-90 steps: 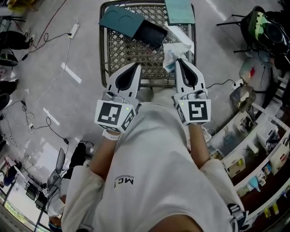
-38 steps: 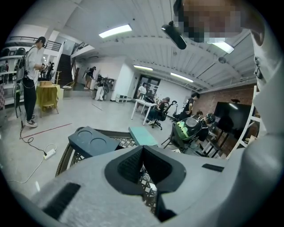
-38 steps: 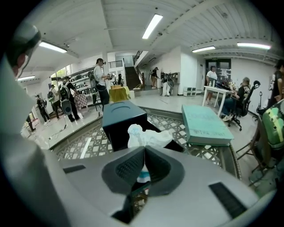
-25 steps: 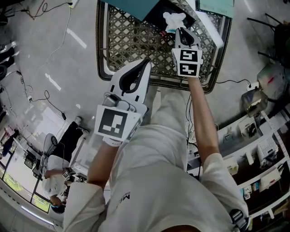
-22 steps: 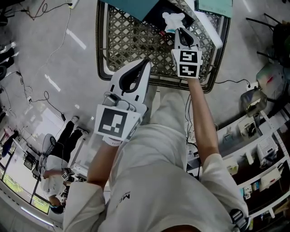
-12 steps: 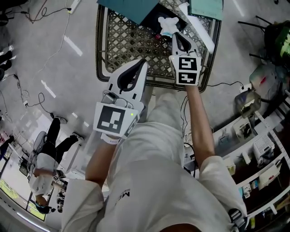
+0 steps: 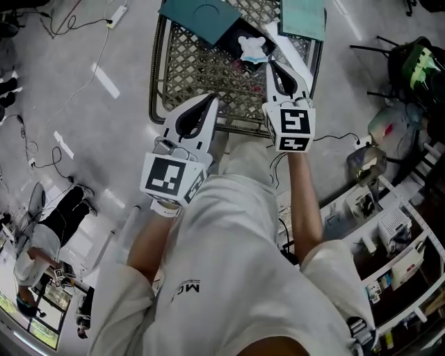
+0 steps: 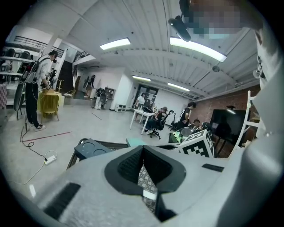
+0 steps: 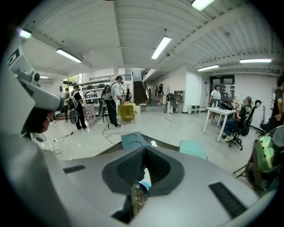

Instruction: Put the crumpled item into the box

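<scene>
The crumpled white and blue item [image 7: 252, 47] hangs at the tips of my right gripper [image 7: 270, 62], over the open dark box [image 7: 233, 40] in the wire cart [image 7: 195, 69]. That gripper is shut on it. In the right gripper view a white and blue bit of the crumpled item [image 9: 145, 179] shows between the jaws just behind the right gripper's [image 9: 143, 150] meeting tips. My left gripper [image 7: 208, 98] is shut and empty at the cart's near rim. Its tips [image 8: 143, 149] meet over the mesh.
A teal lid [image 7: 207, 15] lies against the box, with a teal sheet [image 7: 304, 15] and a white strip [image 7: 295, 64] at the cart's right. Cables [image 7: 69, 55] trail on the floor at left. Shelves [image 7: 389, 229] and a chair [image 7: 417, 62] stand at right.
My right gripper reached forward from the cart's near rim to the dark box with the crumpled item. Over the last second it drew back slightly toward me. The left gripper stayed put.
</scene>
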### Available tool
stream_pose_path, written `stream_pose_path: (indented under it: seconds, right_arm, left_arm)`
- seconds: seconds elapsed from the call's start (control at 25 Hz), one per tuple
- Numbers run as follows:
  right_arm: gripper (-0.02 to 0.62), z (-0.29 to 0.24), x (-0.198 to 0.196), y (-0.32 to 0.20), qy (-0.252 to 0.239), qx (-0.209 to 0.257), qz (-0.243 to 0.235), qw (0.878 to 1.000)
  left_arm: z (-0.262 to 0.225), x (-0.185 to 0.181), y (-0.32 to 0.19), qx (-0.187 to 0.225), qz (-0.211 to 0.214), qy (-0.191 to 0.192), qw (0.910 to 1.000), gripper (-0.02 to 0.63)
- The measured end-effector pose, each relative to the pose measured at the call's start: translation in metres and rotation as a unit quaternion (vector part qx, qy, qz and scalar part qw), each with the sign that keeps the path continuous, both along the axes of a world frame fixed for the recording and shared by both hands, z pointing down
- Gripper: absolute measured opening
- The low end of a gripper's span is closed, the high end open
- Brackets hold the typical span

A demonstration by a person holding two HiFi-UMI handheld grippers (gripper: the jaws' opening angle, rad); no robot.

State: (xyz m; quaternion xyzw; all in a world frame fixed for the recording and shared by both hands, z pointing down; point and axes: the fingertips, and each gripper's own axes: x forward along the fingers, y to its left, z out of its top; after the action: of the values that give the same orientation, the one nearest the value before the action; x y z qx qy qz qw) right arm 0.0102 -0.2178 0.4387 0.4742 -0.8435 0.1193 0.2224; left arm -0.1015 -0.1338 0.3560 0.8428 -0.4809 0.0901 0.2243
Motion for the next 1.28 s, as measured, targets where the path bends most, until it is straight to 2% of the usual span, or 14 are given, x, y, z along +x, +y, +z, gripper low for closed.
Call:
stream_pose_path:
  seconds: [0.28,0.72,1.0,1.28]
  right_arm:
    - [0.017,-0.065,0.009,0.028,-0.008,0.039,0.001,0.999]
    - [0.017,-0.148,0.026,0.083,-0.051,0.087,0.037,0.994]
    - [0.017,-0.165,0.034,0.111,-0.070,0.099,0.067,0.990]
    - [0.017,-0.161,0.029,0.131,-0.076,0.095,0.071,0.990]
  left_arm:
    - [-0.023,-0.005,0.014,0.017,-0.005,0.009,0.9998,0.025]
    - [-0.054,-0.013,0.035,0.041,-0.005,0.017,0.9990,0.025]
    - [-0.067,-0.016,0.046,0.056,0.001,0.020,0.9982,0.025]
    - [-0.071,-0.012,0.052,0.061,0.010,0.022,0.9978,0.025]
